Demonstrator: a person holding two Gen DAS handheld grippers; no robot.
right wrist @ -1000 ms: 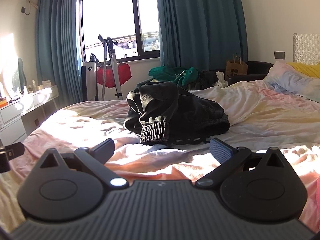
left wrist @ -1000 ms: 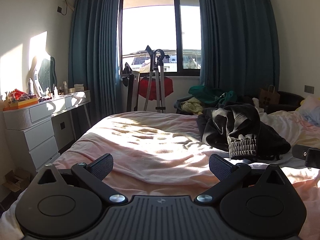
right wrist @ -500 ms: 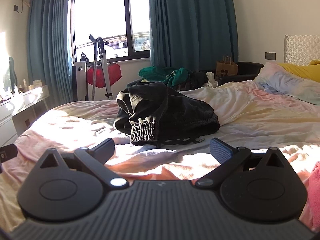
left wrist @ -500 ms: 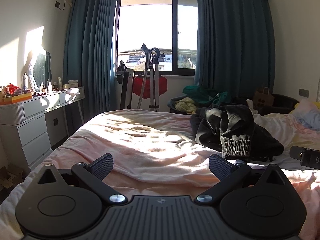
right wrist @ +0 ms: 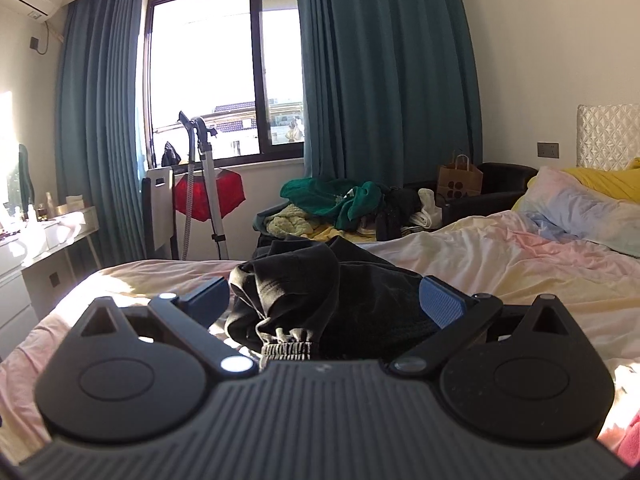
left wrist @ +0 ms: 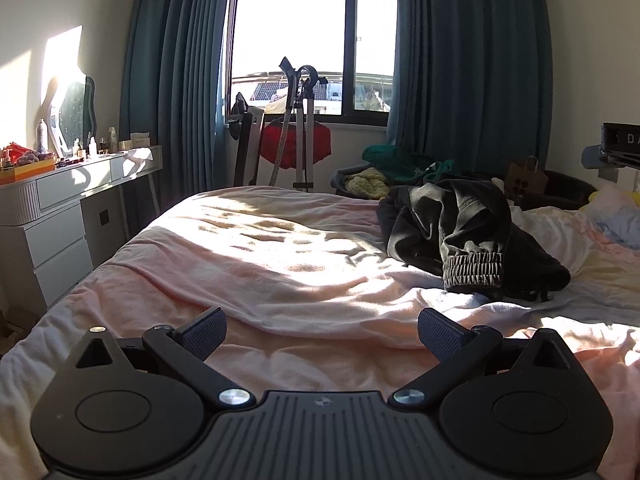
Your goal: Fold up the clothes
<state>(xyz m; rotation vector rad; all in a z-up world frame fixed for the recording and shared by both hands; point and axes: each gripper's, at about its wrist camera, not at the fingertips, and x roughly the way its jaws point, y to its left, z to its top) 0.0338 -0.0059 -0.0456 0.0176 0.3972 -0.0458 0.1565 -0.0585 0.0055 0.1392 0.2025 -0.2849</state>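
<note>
A crumpled dark garment [left wrist: 464, 228] with a ribbed cuff lies in a heap on the bed [left wrist: 280, 248], right of centre in the left wrist view. My left gripper [left wrist: 322, 334] is open and empty, low over the pink sheet, well short and left of the heap. In the right wrist view the same garment [right wrist: 320, 300] sits just beyond my open, empty right gripper [right wrist: 324, 306], its cuff showing between the jaws. Part of the right gripper [left wrist: 620, 146] shows high at the right edge of the left wrist view.
A white dresser [left wrist: 52, 216] with bottles stands left of the bed. A garment steamer [left wrist: 298, 128] and red item stand by the window. A chair piled with clothes [right wrist: 336, 204] and a paper bag [right wrist: 460, 176] sit beyond the bed. Pillows [right wrist: 580, 208] lie at right.
My right gripper has risen and moved forward to the dark garment, which now sits between its jaws in view. The left gripper has shifted slightly; both stay open.
</note>
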